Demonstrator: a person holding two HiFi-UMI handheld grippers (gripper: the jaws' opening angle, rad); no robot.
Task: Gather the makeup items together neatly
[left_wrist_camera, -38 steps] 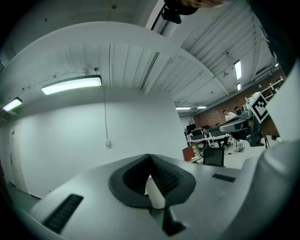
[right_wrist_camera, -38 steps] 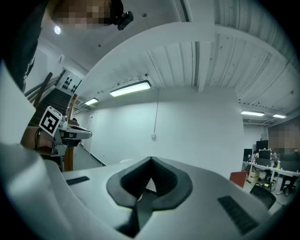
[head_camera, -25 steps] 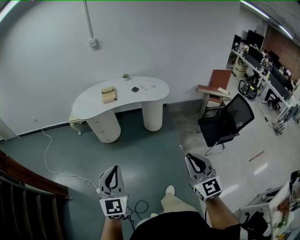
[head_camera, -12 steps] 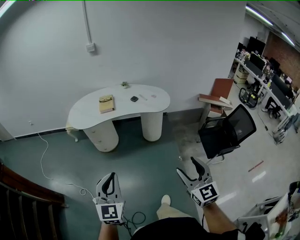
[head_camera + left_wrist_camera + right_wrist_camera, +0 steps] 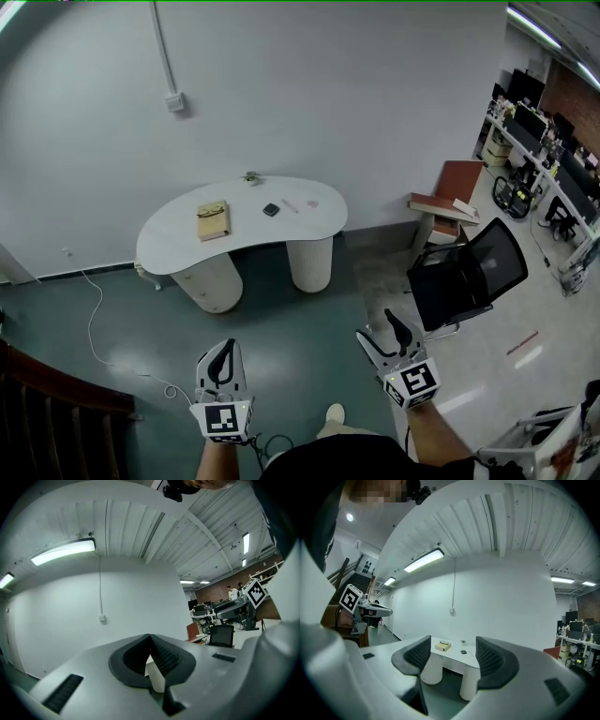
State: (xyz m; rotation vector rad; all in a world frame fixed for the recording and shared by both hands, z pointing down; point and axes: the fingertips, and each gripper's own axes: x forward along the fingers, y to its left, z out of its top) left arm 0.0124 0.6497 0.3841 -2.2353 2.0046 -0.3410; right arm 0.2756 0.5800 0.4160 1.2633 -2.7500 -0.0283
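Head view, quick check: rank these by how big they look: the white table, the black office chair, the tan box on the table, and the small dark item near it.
1. white table
2. black office chair, which stands nearer the camera, so its true size is unsure
3. tan box
4. small dark item

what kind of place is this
Most likely an open-plan office or lab: rows of desks with monitors run along the right side, a black office chair stands on the floor, and a curved white table sits against a plain white wall.

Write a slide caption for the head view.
Head view: left gripper shut, right gripper open, both facing a white table bearing small items.
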